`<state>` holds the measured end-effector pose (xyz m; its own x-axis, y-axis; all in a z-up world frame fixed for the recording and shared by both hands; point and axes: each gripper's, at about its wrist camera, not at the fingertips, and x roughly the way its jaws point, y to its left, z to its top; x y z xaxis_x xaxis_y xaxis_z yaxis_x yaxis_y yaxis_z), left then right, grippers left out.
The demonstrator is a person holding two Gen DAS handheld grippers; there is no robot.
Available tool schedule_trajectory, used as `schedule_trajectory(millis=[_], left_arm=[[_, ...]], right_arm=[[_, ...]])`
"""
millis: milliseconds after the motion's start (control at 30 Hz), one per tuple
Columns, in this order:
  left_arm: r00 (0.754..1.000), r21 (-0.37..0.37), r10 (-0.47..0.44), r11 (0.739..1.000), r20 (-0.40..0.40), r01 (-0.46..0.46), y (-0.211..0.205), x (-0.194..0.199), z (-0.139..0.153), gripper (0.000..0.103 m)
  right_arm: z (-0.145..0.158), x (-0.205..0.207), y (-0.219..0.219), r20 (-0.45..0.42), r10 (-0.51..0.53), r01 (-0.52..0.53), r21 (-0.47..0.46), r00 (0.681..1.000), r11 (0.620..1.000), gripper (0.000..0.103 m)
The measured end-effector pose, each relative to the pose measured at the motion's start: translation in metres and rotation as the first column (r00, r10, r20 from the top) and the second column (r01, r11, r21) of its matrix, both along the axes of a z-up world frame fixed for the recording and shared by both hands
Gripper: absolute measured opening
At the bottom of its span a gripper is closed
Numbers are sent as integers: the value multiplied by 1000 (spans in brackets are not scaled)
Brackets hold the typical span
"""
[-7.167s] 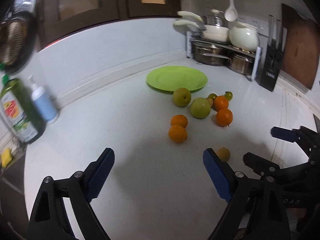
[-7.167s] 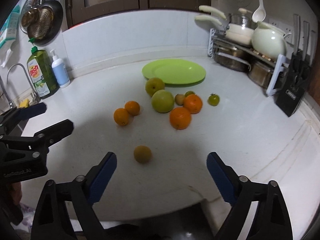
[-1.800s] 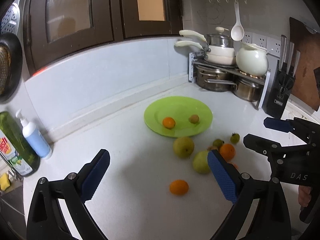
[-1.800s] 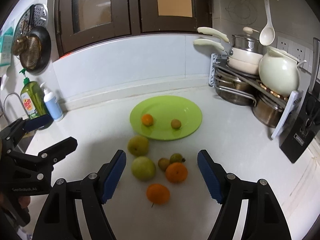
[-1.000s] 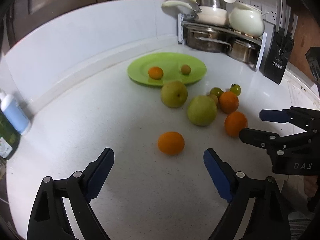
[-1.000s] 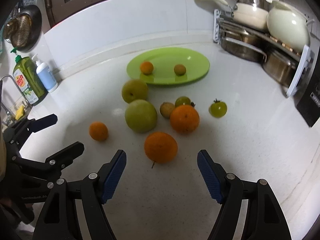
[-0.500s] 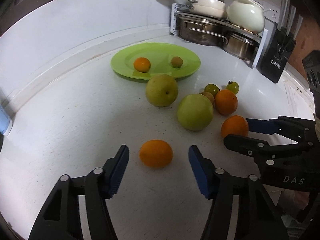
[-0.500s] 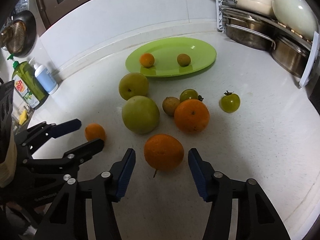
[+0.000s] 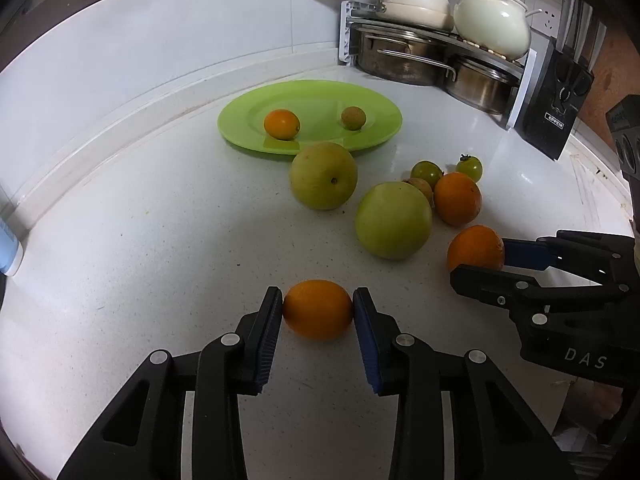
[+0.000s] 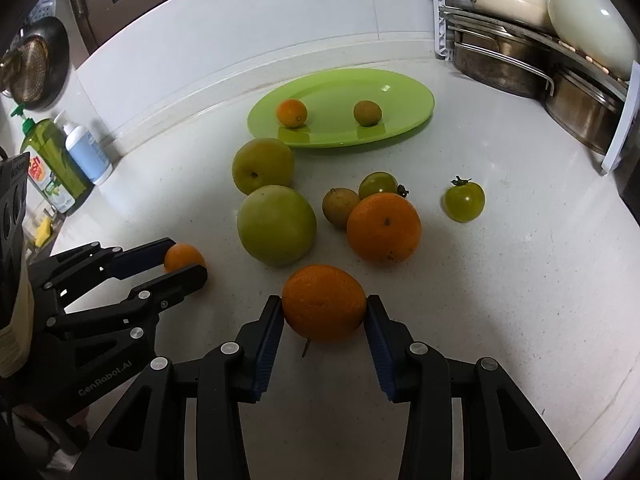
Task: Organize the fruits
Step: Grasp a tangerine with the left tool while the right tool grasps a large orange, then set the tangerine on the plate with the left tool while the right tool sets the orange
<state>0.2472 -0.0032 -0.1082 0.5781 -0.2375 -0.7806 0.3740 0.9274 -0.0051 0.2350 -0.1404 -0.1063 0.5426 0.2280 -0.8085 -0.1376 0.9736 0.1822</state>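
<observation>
My left gripper (image 9: 318,304) is shut on a small orange (image 9: 318,309) resting on the white counter. My right gripper (image 10: 325,308) is shut on a larger orange (image 10: 324,302), also on the counter; it shows in the left wrist view (image 9: 475,248). A green plate (image 9: 376,108) at the back holds a small orange (image 9: 281,123) and a brownish small fruit (image 9: 353,117). Loose on the counter lie two big green fruits (image 10: 276,224) (image 10: 263,165), another orange (image 10: 383,227), a brown fruit (image 10: 340,206) and two green tomatoes (image 10: 464,200) (image 10: 378,185).
A rack with steel pots (image 9: 404,56) and a cream teapot (image 9: 492,20) stands at the back right, with a black knife block (image 9: 552,96) beside it. A dish soap bottle (image 10: 48,160) and a pump bottle (image 10: 86,152) stand at the left by the wall.
Both grippers moved forward and down and closed: the left on the small orange, the right on the larger orange.
</observation>
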Motion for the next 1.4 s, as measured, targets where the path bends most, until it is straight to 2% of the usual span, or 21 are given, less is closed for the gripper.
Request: schedule_trajectory(millis=[367,767,1067,1400], left_arm=[[999,-9,12,1000,34,-12,2,-10,13,36],[988,-25,-7,1000,152,11,-8,-17,54,36],[976,-54,-13,998,219,26,-9,0,83,36],[968,-25,-10,1000,250,17,-20,38,99,36]], right_arm=[[9,-5,-1,20,-2,2,7,1000,1000,42],[52,-8,-3,128,22,-24,11,992,1000,42],[83,9,-11,217,27,-28,-1,976,1000,42],[106,50,-14,271,53,-51,-14,961,999,42]])
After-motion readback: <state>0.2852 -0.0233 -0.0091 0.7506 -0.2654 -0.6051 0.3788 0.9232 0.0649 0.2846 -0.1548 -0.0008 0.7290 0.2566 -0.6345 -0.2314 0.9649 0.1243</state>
